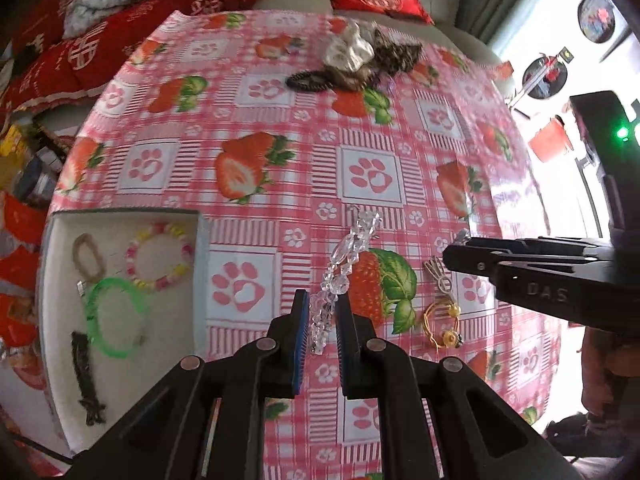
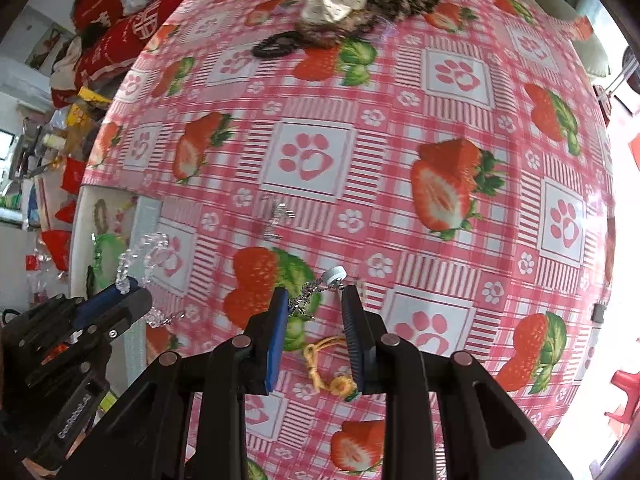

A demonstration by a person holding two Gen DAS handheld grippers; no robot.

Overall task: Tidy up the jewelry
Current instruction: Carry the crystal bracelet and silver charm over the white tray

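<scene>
My left gripper is shut on a clear crystal bead bracelet, held above the strawberry tablecloth; it also shows in the right wrist view. To its left a white box holds a green bangle, a pink-yellow bead bracelet, a tan loop and a dark clip. My right gripper is open over a silver chain piece and a gold ring ornament. In the left wrist view the right gripper hovers beside the gold ornament.
A pile of scrunchies and a black hair tie lie at the table's far side. Red cushions sit beyond the far left edge. The table edge curves away on the right.
</scene>
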